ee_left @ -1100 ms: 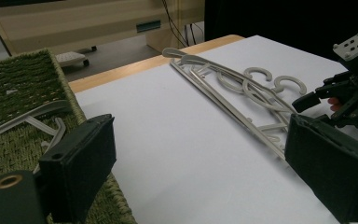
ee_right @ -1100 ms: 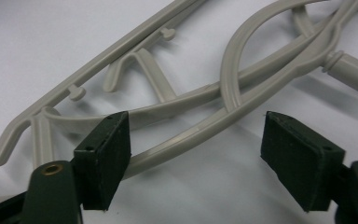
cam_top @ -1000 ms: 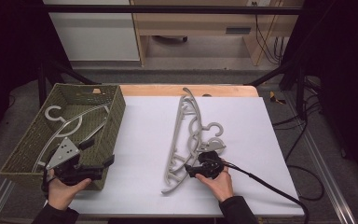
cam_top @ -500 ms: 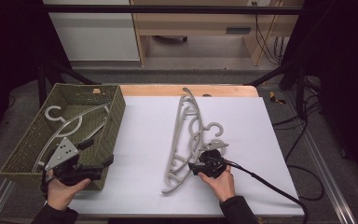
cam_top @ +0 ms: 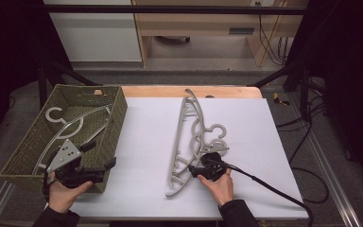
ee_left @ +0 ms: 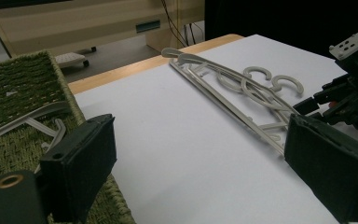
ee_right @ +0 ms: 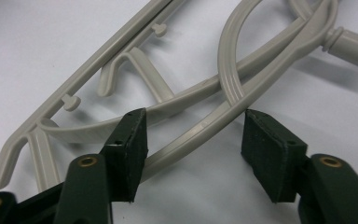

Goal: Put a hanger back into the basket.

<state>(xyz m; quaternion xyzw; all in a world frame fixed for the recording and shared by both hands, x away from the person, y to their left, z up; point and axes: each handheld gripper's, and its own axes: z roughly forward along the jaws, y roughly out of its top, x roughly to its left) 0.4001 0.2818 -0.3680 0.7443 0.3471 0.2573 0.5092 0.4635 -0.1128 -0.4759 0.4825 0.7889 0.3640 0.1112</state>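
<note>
Grey hangers (ee_right: 242, 88) between right gripper (ee_right: 193, 140) jaws; contact unclear.

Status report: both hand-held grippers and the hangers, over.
Left hand-held gripper open by basket. Right hand-held gripper open, straddling hanger arm. Nothing blocking.

Pale grey hangers (cam_top: 189, 137) on a white sheet (cam_top: 146, 142); basket (cam_top: 28, 151) — woven olive green; gripper (ee_right: 191, 144) pads black.

light: bright overhead on table; surroundings dark; shadows soft; focus slightly soft
</note>
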